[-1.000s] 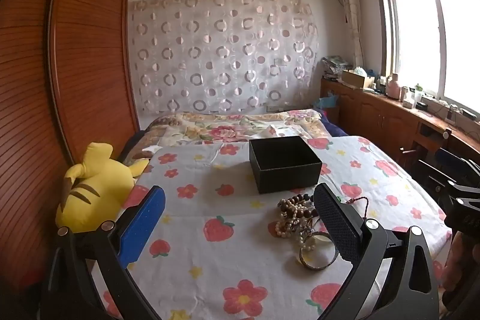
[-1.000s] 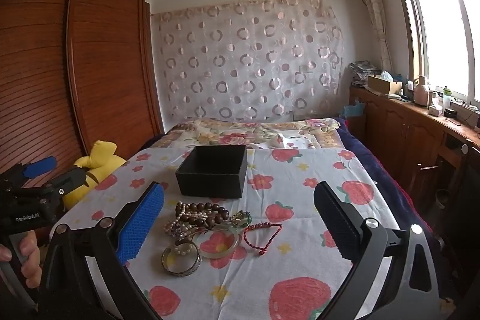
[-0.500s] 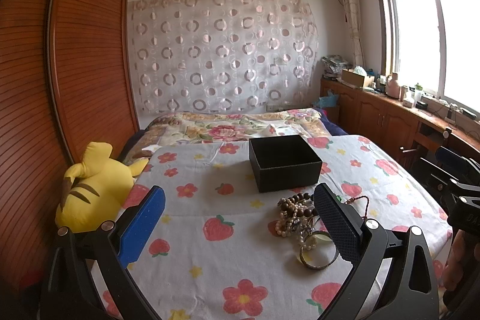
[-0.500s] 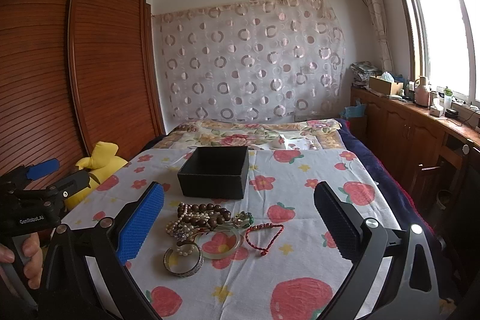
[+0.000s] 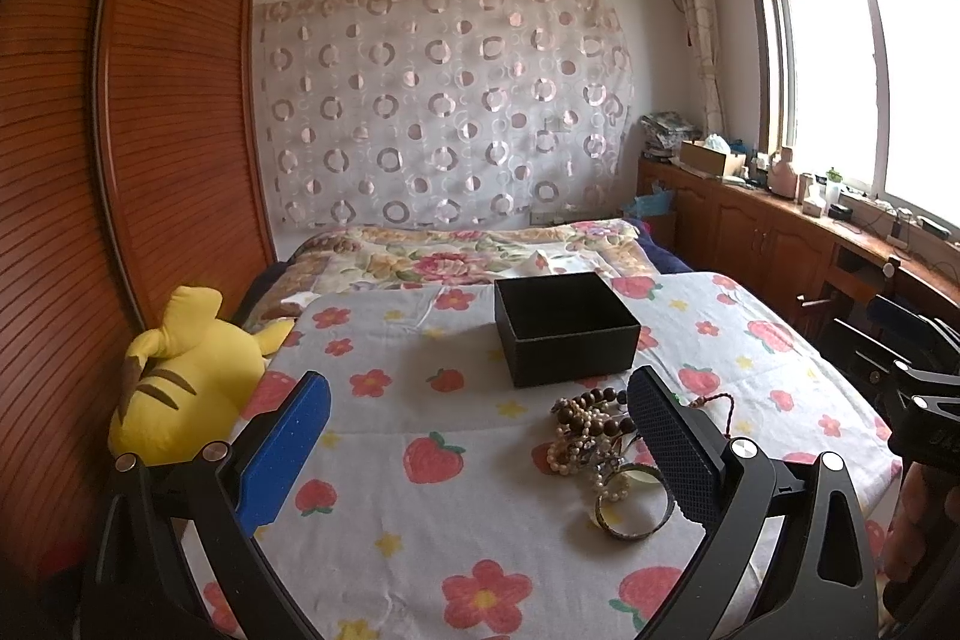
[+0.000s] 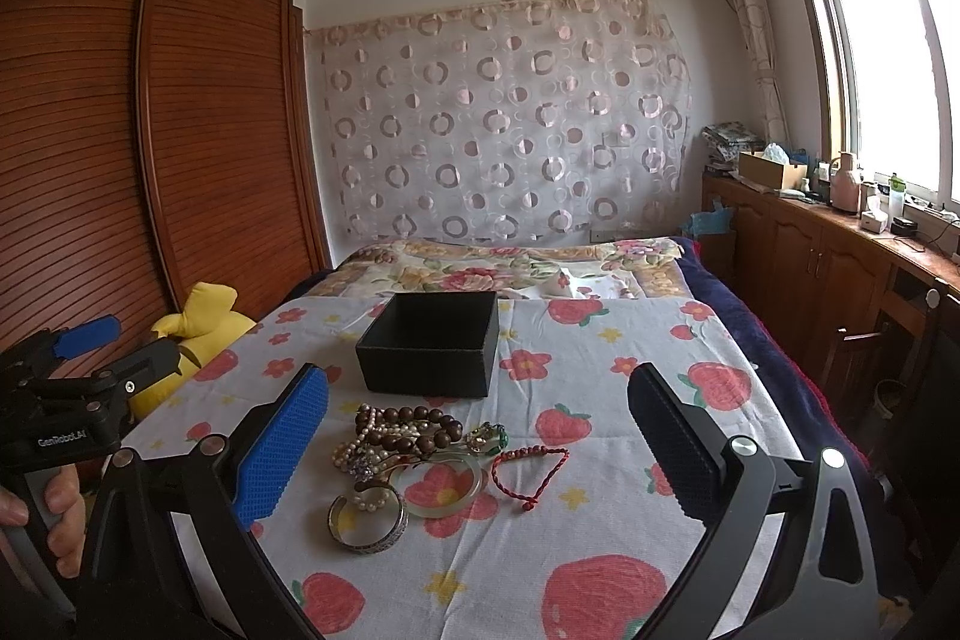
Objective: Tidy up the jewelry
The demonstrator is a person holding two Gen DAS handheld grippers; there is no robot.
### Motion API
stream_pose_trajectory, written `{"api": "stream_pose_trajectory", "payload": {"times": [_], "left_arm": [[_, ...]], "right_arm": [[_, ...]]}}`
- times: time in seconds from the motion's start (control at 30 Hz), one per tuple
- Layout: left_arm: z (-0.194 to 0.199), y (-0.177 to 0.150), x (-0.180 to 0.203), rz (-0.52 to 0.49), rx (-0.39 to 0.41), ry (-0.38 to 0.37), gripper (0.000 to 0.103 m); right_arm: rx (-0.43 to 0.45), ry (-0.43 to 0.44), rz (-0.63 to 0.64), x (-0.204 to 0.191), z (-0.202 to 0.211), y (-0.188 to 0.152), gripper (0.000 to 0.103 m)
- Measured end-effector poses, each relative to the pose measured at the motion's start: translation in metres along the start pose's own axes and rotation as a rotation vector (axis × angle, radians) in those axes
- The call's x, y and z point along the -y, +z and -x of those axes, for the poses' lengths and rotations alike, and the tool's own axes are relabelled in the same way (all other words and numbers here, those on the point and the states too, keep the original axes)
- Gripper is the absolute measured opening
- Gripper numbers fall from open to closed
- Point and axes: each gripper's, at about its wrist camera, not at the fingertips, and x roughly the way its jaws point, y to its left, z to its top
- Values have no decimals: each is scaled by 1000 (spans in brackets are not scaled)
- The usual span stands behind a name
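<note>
An open black box [image 5: 567,328] [image 6: 429,343] stands on the strawberry-print cloth. In front of it lies a heap of jewelry [image 6: 408,439] [image 5: 591,436]: dark wooden beads [image 6: 414,430], pearl strands, a silver cuff bangle [image 6: 367,523] [image 5: 633,511], a pale jade bangle [image 6: 447,481] and a red cord bracelet [image 6: 531,472]. My left gripper [image 5: 477,451] hovers open to the left of the heap, its right finger hiding part of it. My right gripper [image 6: 477,451] is open above the heap with nothing held.
A yellow plush toy [image 5: 186,376] [image 6: 198,322] lies at the cloth's left edge beside a wooden wardrobe [image 5: 120,160]. A floral quilt [image 5: 468,253] lies behind the box. Wooden cabinets [image 6: 840,256] run along the right under the window. A hand holds each gripper's handle.
Almost nothing has changed; the right wrist view has risen very slightly. Both grippers stay open and the jewelry lies untouched.
</note>
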Motion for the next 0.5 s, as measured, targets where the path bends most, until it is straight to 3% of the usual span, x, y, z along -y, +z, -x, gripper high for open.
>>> {"api": "stream_pose_trajectory", "payload": {"times": [0.5], "left_arm": [[1, 6, 3, 2, 7, -1, 96]], "right_arm": [[8, 0, 5, -6, 4, 4, 101]]}}
